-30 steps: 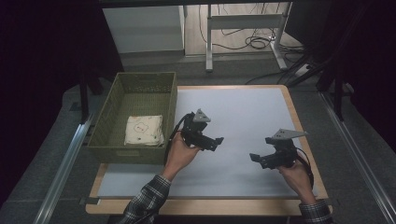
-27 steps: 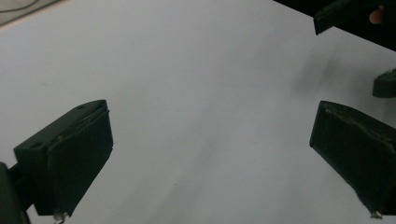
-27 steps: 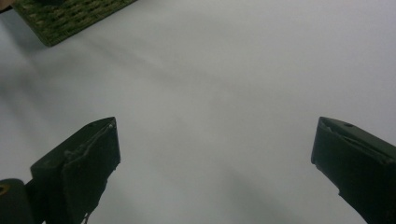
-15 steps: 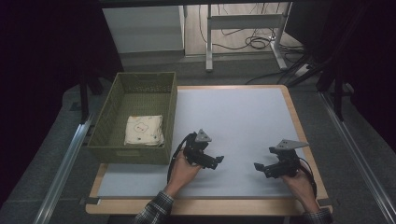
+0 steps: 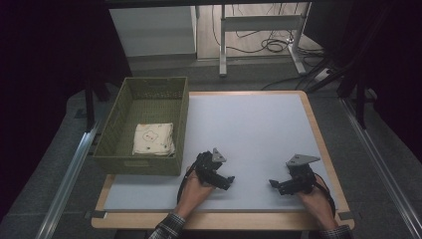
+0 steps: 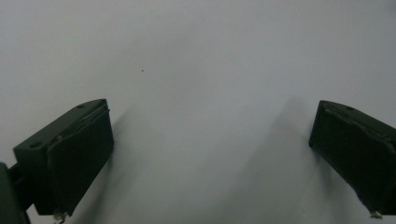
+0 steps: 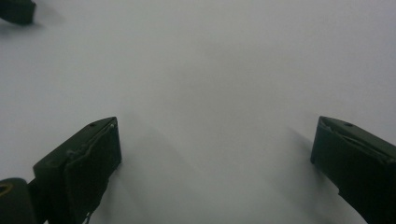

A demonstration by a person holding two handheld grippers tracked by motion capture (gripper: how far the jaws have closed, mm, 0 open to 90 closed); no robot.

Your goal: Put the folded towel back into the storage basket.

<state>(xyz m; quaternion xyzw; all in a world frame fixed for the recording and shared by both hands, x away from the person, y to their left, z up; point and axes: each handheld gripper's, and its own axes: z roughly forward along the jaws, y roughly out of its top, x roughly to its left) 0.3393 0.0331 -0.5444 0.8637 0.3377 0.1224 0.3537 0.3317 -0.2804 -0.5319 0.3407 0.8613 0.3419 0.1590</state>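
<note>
**Both claws drawn back to the near edge, cloth left in the basket**

Since a second ago both my hands have slid back toward me, away from the basket, and now sit low on the mat. My folded cream cloth with its faint printed pattern [image 5: 154, 139] lies flat inside the woven olive-green rectangular basket [image 5: 113, 130], toward its near end, touched by neither claw. My left gripper [image 5: 226, 180] rests just beside the basket's near right corner, jaws spread wide over bare mat with nothing between them. My right gripper [image 5: 273, 184] sits well apart to the right, jaws likewise spread and empty. Under both lies the pale grey mat [image 5: 249, 119] on the wooden-rimmed table [image 5: 318, 134].

I judge the placing finished. The risk I see: my left claw's trailing cable could snag the basket rim if I swing that hand carelessly, dragging the basket askew.
</note>
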